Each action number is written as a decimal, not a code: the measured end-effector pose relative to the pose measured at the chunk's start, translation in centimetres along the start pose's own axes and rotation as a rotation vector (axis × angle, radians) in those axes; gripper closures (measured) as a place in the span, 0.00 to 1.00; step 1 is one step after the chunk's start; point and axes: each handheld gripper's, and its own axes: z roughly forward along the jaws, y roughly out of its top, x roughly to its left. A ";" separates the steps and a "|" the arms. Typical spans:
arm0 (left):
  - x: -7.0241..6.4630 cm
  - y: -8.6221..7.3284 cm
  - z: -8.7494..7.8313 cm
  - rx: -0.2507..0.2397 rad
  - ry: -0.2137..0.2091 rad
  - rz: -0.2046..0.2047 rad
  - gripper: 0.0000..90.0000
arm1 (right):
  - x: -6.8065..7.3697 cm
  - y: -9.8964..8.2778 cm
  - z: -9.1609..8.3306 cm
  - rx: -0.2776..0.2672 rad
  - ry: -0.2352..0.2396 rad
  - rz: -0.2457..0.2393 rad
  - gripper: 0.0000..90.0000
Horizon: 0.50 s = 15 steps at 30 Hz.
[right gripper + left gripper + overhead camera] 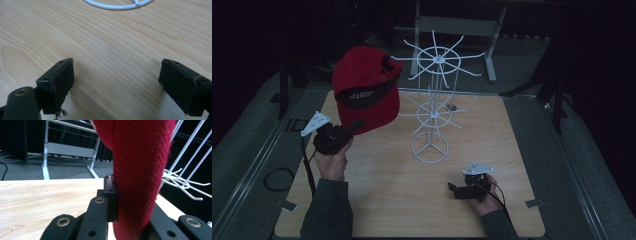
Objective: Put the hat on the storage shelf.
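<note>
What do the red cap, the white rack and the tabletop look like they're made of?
Red cap: woven fabric, matte; a coarse twill weave shows in the left gripper view where the left tool pinches it. White rack: thin rods with a smooth white coating, probably metal wire. Tabletop: pale wood grain, possibly laminate.

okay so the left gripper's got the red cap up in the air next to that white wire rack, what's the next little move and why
Probably carry the red knit baseball cap rightward toward an arm of the white wire spinner rack's upper ring. The left gripper is shut on the cap's fabric and holds it clear of the light wooden table, while the right gripper rests open, near the rack's base.
</note>
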 end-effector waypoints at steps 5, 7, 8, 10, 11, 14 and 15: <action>-0.2 0.2 0.0 -0.011 -0.009 -0.001 0.95 | 0.0 0.0 0.0 0.000 0.000 -0.001 0.14; -0.2 0.3 -0.1 -0.020 -0.010 -0.007 0.95 | 0.0 0.0 0.0 0.000 0.000 -0.001 0.14; -0.2 0.3 -0.1 -0.021 -0.011 -0.008 0.95 | 0.0 0.0 0.0 0.000 0.000 -0.001 0.14; -0.2 0.3 -0.2 -0.023 -0.010 -0.006 0.95 | 0.0 0.0 0.0 0.000 0.000 -0.001 0.14; -0.2 0.4 -0.2 -0.025 -0.009 -0.007 0.95 | 0.0 0.0 0.0 0.000 0.000 -0.001 0.14; -0.2 0.5 -0.3 -0.029 -0.006 -0.006 0.95 | 0.0 0.0 0.0 0.000 0.000 -0.001 0.14; -0.2 0.5 -0.4 -0.031 -0.005 -0.007 0.95 | 0.0 0.0 0.0 0.000 -0.001 -0.001 0.14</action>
